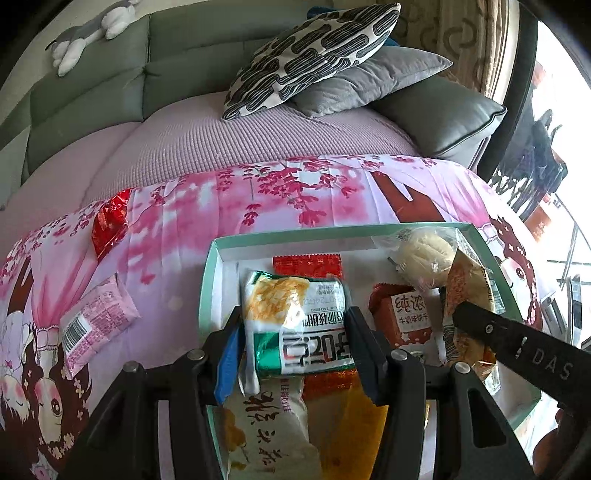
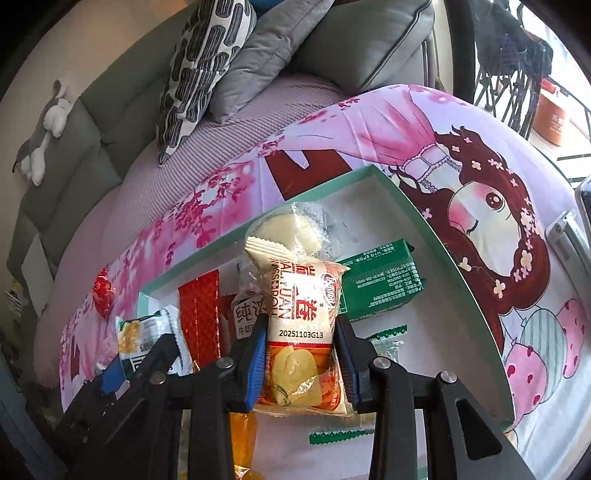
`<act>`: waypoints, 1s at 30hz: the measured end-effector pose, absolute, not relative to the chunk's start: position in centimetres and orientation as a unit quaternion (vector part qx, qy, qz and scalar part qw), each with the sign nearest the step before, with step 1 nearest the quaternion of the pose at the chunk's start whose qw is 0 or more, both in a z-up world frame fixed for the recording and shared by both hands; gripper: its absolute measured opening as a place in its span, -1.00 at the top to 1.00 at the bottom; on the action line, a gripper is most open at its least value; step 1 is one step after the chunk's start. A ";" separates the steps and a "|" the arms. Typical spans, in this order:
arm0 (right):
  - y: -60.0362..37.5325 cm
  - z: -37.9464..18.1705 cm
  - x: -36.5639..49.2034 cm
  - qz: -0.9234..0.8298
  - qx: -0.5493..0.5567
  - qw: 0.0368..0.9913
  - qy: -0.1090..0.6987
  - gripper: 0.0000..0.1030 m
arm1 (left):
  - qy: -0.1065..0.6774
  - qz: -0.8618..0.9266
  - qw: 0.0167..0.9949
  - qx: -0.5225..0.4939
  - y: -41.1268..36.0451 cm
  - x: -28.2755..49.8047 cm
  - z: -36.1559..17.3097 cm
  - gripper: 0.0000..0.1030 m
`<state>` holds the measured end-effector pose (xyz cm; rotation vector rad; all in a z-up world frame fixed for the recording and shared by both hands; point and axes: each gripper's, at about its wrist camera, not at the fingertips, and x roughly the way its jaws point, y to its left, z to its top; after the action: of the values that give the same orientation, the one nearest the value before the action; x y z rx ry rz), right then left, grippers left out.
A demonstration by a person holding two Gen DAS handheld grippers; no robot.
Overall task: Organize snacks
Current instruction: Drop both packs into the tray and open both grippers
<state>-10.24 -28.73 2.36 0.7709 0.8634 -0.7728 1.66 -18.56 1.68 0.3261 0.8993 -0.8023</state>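
Note:
My left gripper (image 1: 293, 325) is shut on a green-and-white snack packet (image 1: 295, 321) and holds it over the mint-green tray (image 1: 210, 266). My right gripper (image 2: 301, 339) is shut on a cream-and-orange snack packet (image 2: 301, 325) over the same tray (image 2: 424, 218). In the tray lie a red wafer pack (image 1: 404, 314), a wrapped round pastry (image 1: 424, 254), a red foil pack (image 1: 306, 264) and a green box (image 2: 380, 280). A pink packet (image 1: 96, 321) and a red foil packet (image 1: 109, 225) lie on the cloth left of the tray.
The tray sits on a pink cartoon-print cloth (image 1: 295, 192) over a table. Behind it is a grey-green sofa (image 1: 92, 92) with patterned and grey cushions (image 1: 314, 55) and a plush toy (image 1: 88, 29). A window and chairs (image 2: 517, 55) are at the right.

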 end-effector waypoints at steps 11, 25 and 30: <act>-28.6 2.2 -9.9 -0.363 0.342 0.761 0.415 -0.11 | 0.423 -0.377 0.811 0.147 -18.2 1.6 2.6 -0.34; -28.2 2.7 -9.5 -0.375 0.306 0.762 0.430 -0.71 | 0.452 -0.322 0.827 0.096 -14.5 3.9 5.0 -0.66; -27.7 3.5 -9.3 -0.376 0.285 0.775 0.421 -1.00 | 0.465 -0.231 0.853 0.049 -10.3 6.7 5.0 -0.76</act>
<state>-9.28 -27.70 3.45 0.6178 0.9109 -0.8142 6.73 -10.34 4.96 0.1029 0.9789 -0.4865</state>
